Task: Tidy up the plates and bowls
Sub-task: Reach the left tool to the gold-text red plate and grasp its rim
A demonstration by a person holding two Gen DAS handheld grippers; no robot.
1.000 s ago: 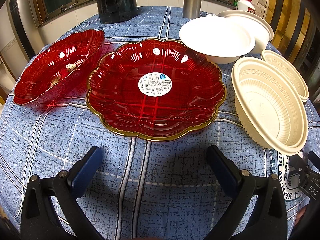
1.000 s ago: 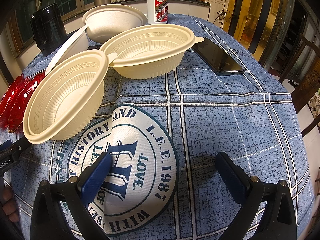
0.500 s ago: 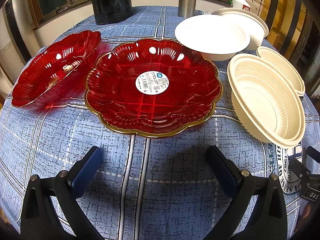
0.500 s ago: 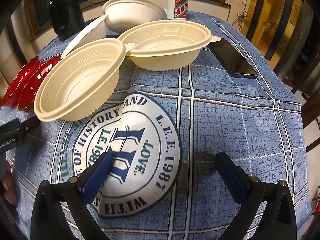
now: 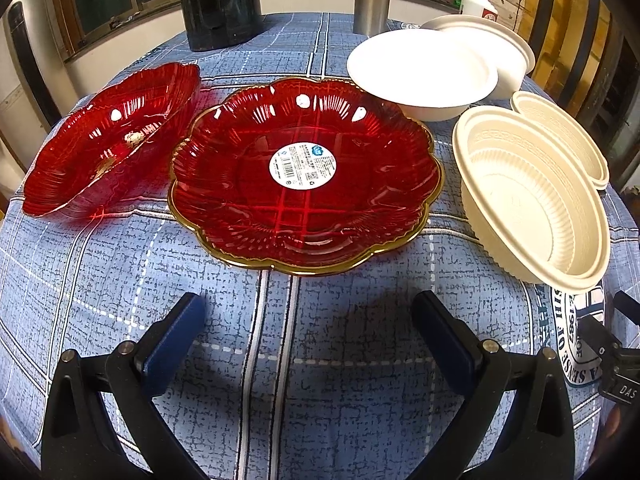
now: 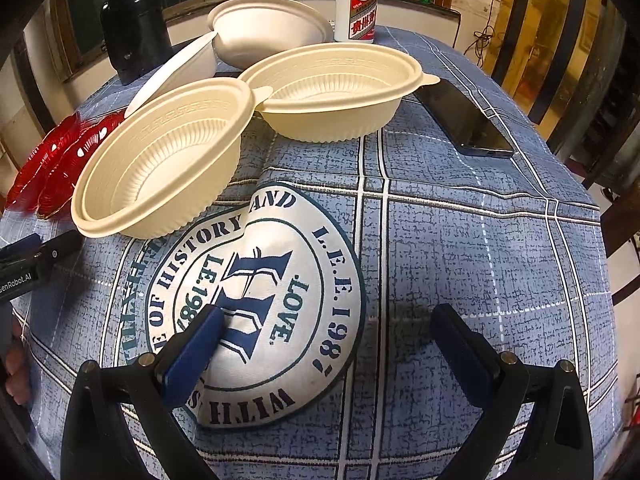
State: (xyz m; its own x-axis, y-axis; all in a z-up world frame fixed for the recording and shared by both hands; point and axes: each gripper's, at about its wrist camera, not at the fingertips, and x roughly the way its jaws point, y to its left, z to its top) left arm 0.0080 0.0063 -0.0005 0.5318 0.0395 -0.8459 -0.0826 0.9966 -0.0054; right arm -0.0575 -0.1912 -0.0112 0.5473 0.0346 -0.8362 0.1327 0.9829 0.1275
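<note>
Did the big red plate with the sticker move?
No. The red plate sits in the same spot beside the white bowl and the tablecloth lines; only the camera shifted slightly.

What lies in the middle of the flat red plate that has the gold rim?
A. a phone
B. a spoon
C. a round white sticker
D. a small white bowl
C: a round white sticker sits at the centre of the flat red plate, and nothing else is on it.

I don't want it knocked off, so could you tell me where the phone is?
In the right wrist view, the phone lies flat at the table's right edge, just right of the farther cream bowl.
</note>
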